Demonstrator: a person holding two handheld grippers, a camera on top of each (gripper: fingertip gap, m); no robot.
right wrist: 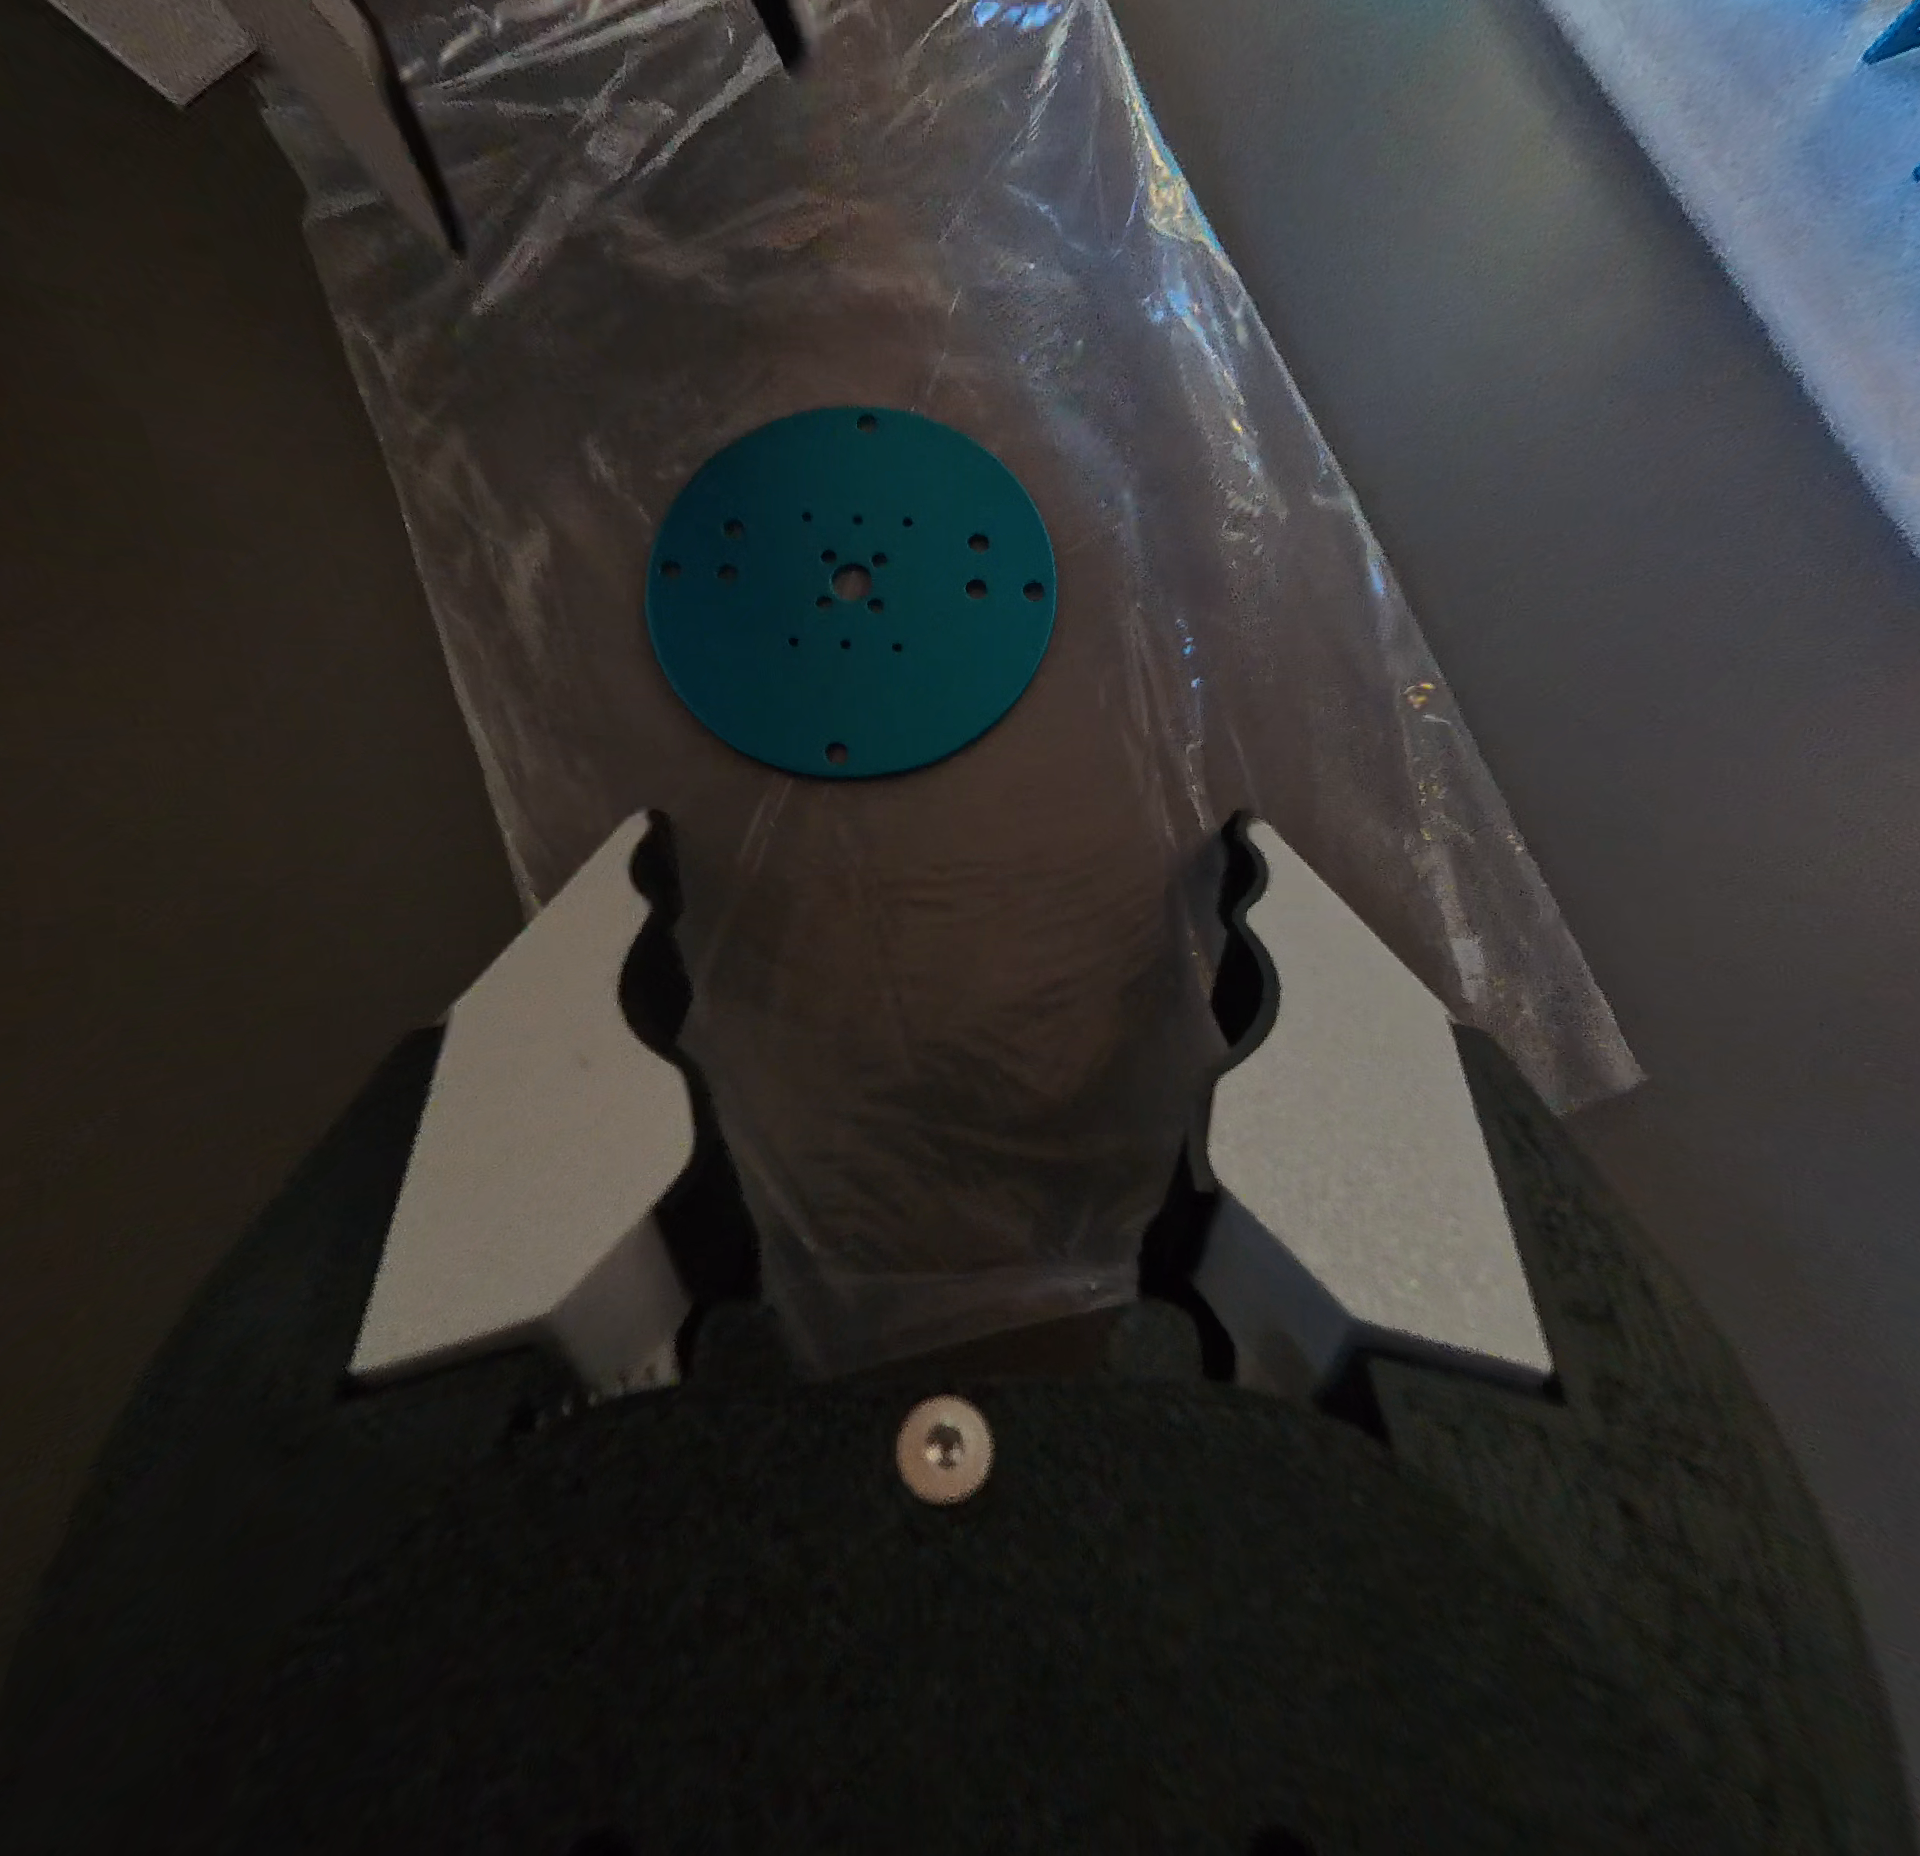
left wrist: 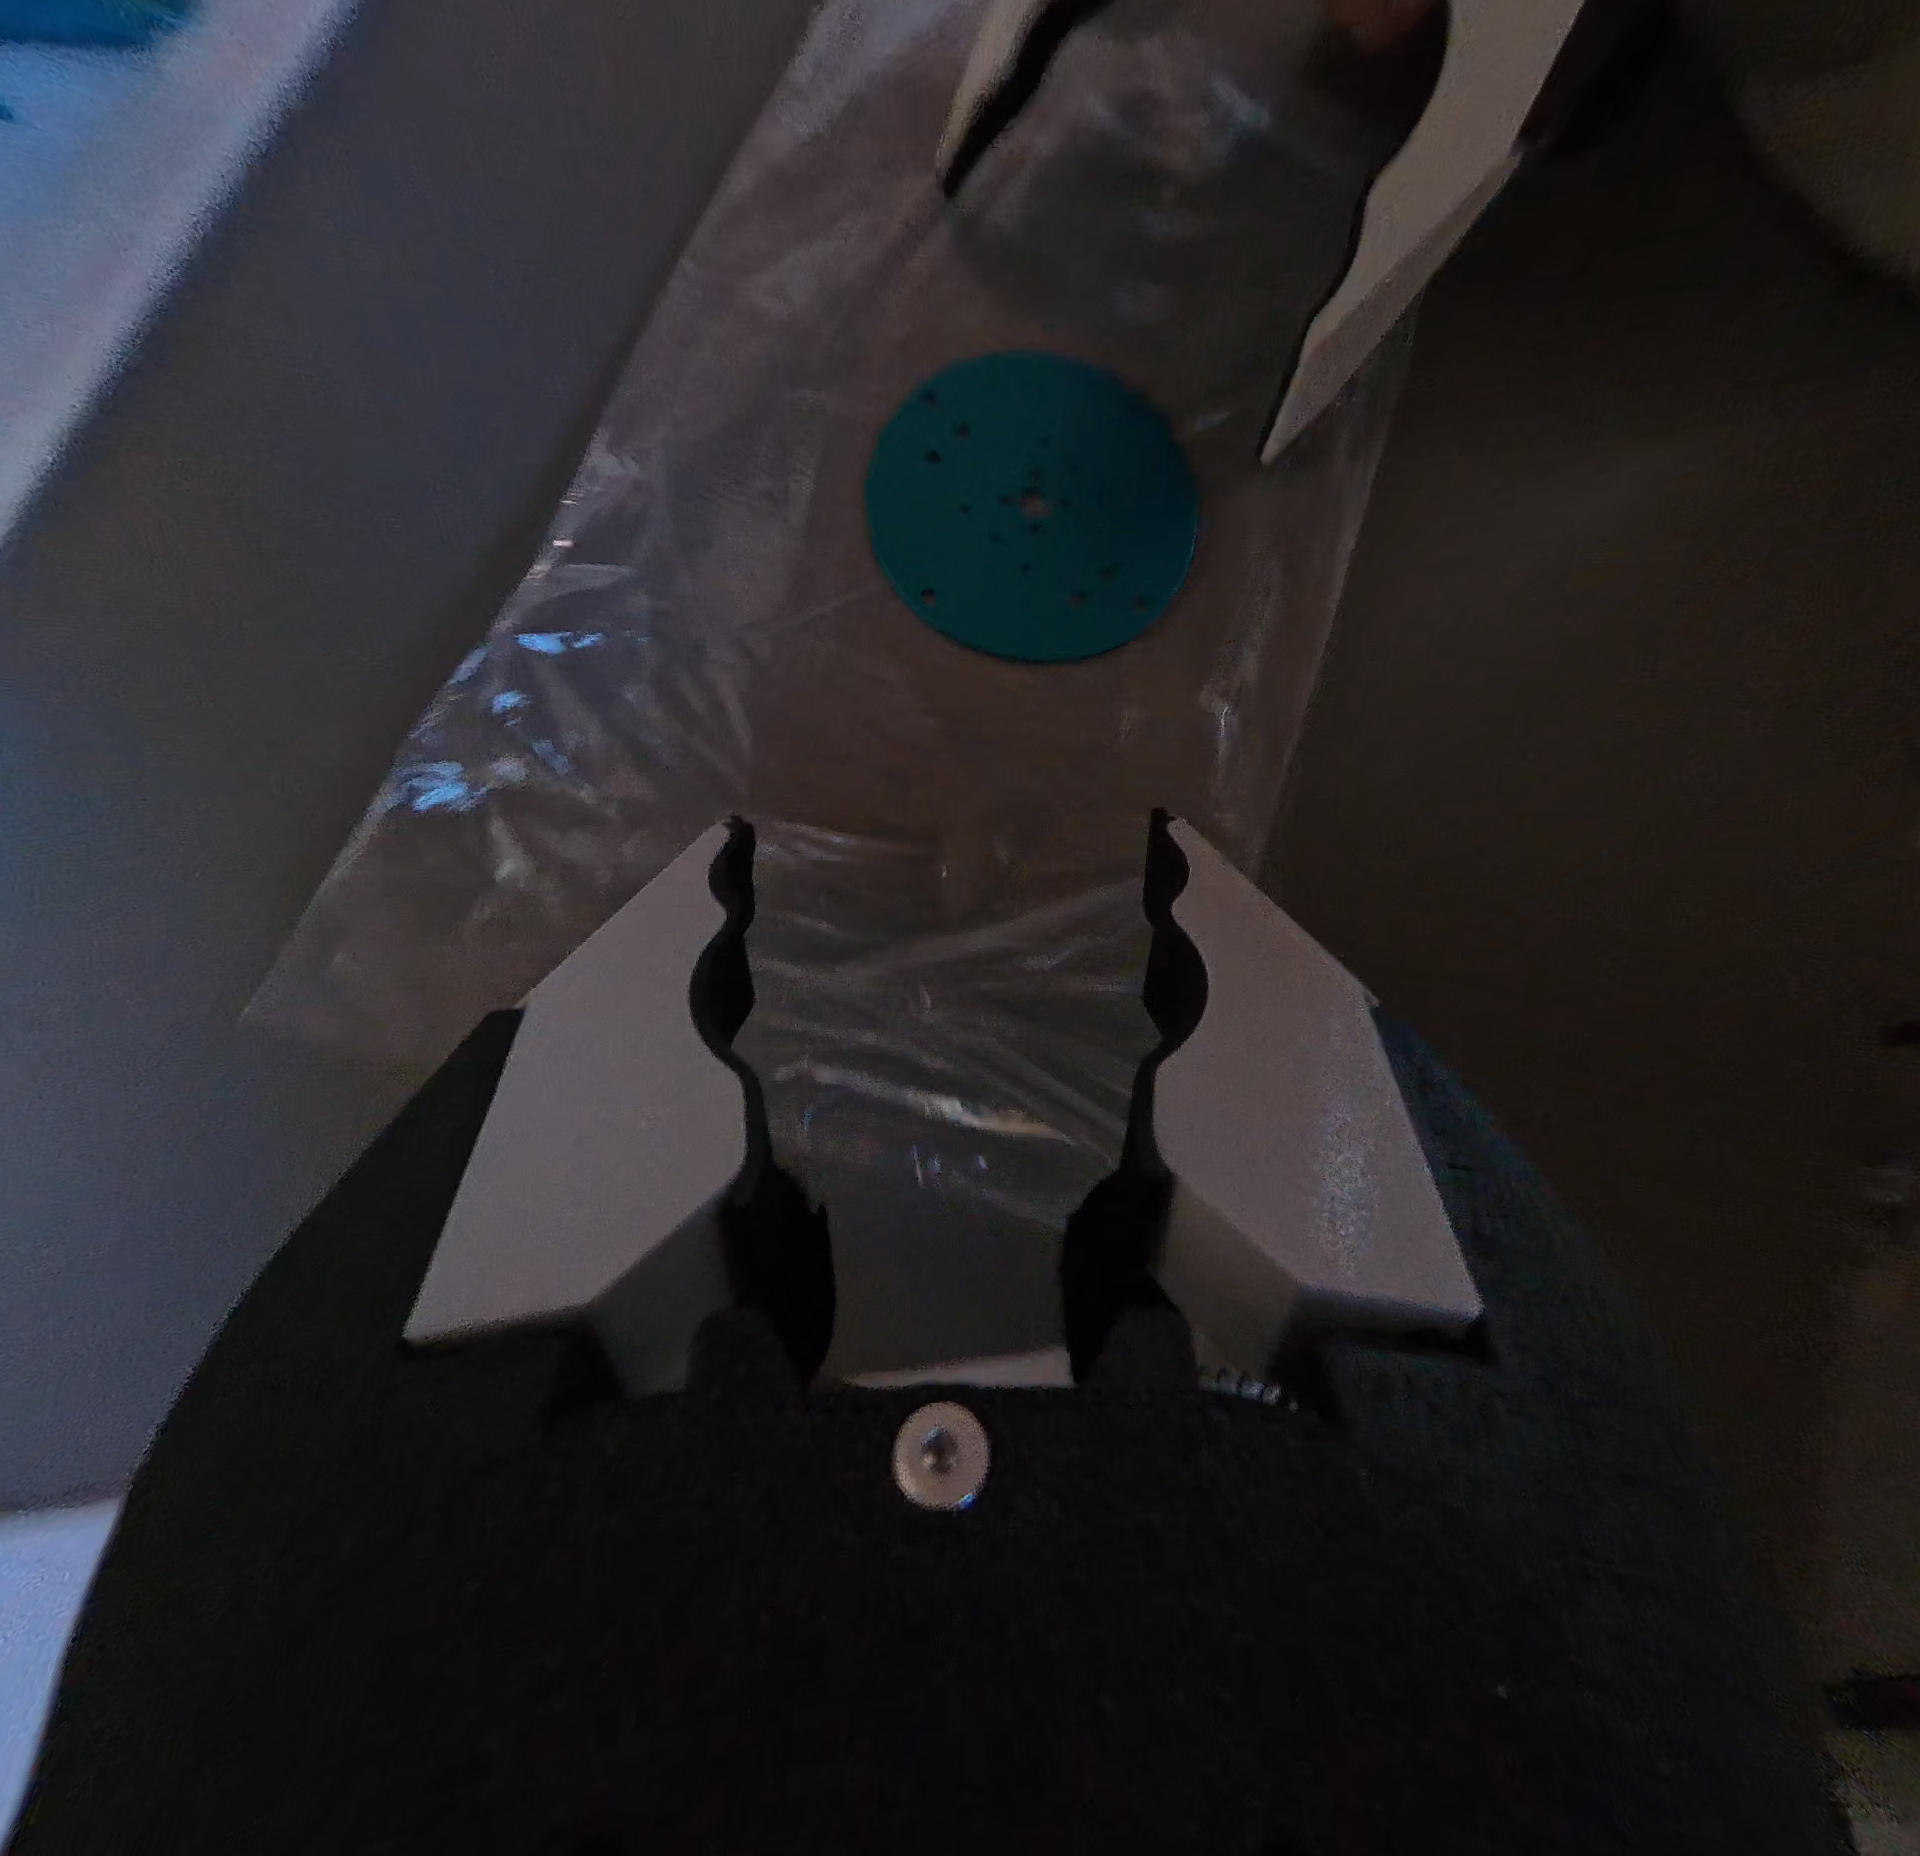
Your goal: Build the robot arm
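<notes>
Spread left hand-held gripper (left wrist: 951,830) astride clear bag (left wrist: 790,663), teal disc (left wrist: 1031,502) midway.

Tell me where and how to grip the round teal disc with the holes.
Judging by its pose, take the round teal perforated disc by its rim, through the clear plastic bag, approaching edge-on from the right gripper side. It is thin and flat, so only its edge offers purchase; both open grippers straddle the bag's ends.

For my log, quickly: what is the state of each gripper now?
Left gripper: open, over one end of the clear plastic bag.
Right gripper: open, over the opposite end; teal disc between them.
</notes>
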